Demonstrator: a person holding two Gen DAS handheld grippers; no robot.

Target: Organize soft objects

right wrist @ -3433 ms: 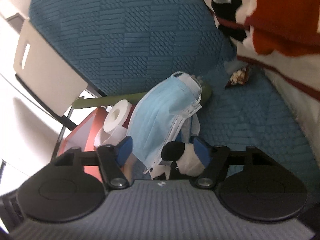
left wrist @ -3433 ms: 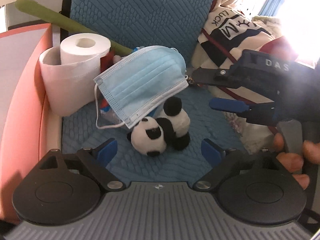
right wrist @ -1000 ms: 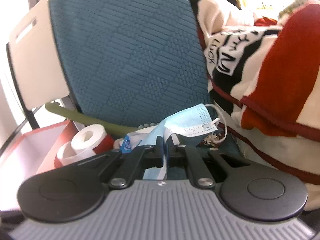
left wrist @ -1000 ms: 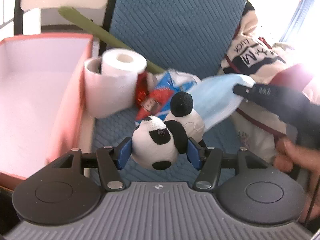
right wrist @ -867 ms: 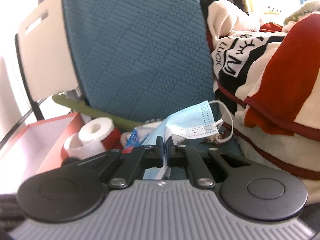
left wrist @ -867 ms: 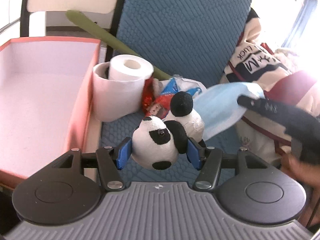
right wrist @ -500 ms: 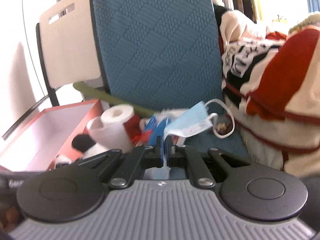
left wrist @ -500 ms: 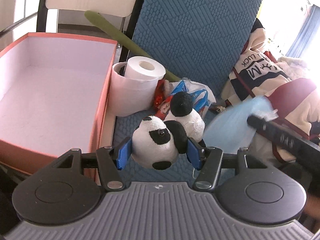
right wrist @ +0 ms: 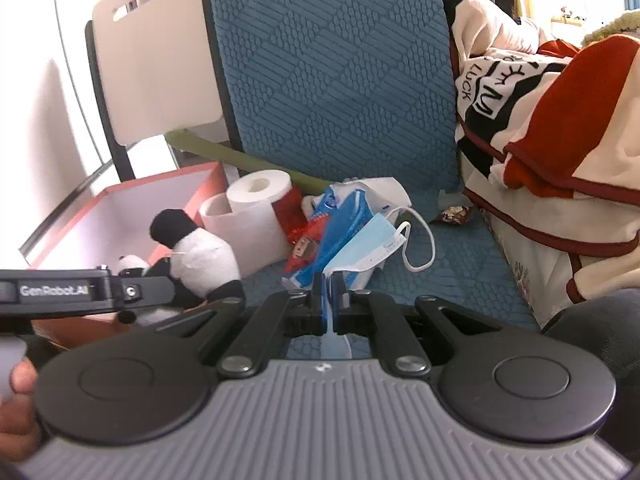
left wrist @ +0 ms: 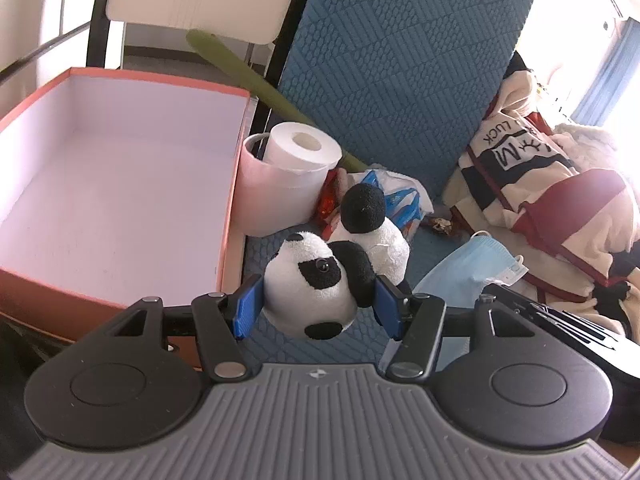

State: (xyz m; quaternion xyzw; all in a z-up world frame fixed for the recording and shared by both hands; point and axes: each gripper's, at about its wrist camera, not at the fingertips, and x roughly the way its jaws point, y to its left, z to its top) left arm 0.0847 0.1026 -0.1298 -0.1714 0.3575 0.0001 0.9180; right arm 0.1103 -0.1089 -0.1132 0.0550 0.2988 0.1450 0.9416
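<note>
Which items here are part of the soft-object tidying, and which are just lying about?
In the job:
- panda, gripped in the left tool
- mask, pinched in the right tool
- box, open, beside the seat

Lying about:
- toilet roll
- blue packet
- red wrapper
- blanket
- green stick

We seem to be in a home, a lived-in room: a teal quilted seat (left wrist: 400, 92) strewn with rumpled clothing (left wrist: 540, 184), a toilet paper roll (left wrist: 300, 148), snack wrappers (right wrist: 320, 224), and a white chair (right wrist: 156, 52) near a sunlit curtained window (left wrist: 612, 76).
</note>
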